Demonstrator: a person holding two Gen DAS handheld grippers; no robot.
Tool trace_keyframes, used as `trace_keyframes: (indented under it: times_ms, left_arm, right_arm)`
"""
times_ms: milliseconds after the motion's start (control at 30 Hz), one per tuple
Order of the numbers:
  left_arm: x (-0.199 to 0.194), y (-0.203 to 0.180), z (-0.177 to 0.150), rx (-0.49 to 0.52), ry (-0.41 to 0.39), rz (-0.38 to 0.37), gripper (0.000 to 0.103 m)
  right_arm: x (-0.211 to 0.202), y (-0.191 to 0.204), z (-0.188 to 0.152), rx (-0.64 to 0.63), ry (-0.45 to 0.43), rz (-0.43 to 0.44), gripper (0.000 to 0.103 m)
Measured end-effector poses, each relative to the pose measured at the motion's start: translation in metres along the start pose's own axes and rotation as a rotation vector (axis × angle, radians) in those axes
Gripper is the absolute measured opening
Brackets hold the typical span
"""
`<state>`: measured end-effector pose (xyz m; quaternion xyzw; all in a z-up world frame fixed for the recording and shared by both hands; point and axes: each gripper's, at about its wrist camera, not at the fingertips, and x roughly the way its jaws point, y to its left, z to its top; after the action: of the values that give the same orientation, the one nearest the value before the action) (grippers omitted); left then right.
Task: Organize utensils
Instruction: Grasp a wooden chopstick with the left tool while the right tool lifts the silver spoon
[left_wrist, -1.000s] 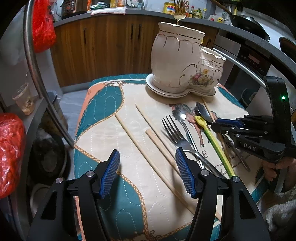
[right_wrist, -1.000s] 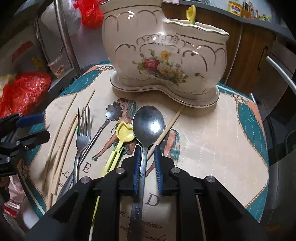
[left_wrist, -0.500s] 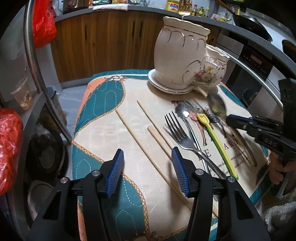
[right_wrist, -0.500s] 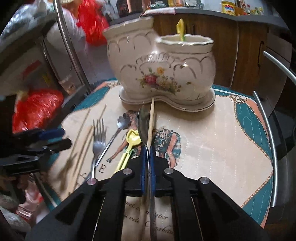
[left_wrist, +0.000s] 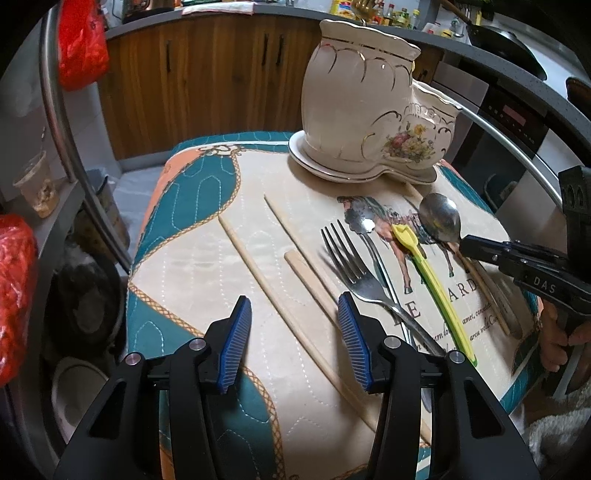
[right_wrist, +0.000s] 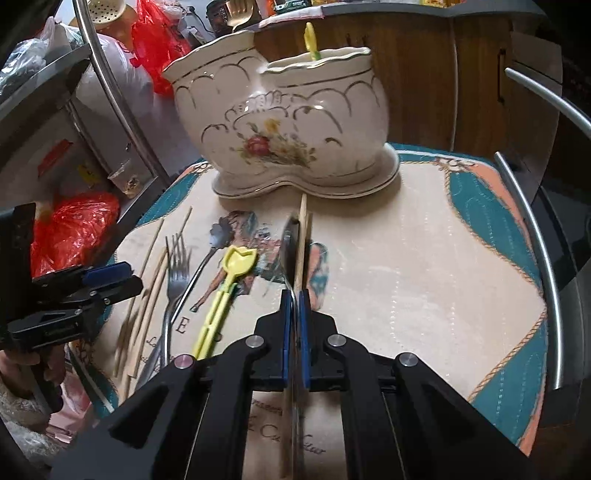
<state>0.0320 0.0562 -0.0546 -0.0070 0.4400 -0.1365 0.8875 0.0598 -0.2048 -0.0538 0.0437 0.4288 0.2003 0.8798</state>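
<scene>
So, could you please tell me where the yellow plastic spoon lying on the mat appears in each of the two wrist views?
Left wrist view: the yellow plastic spoon lies right of centre, between the fork and the steel spoon held by the right gripper.
Right wrist view: it lies left of centre, just right of the fork.
Shared landmark: the floral ceramic holder at the mat's far end.

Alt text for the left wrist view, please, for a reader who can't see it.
The right tongs grip a metal spoon by its handle above a patterned mat. The left tongs hang open over chopsticks, near a fork and a yellow spoon. A ceramic holder stands behind.
</scene>
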Motion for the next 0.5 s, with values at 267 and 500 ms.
trace_keyframes:
  times_ms: [267,500]
  left_arm:
    - [0.002,-0.001,0.0,0.001,0.001,-0.004,0.051]
    - [0.001,0.0,0.0,0.003,0.002,-0.003,0.051]
  right_arm:
    - [-0.002,0.001,0.003,-0.037,-0.018,-0.01,0.003]
    - [0.012,0.003,0.015,-0.059,0.004,-0.059,0.028]
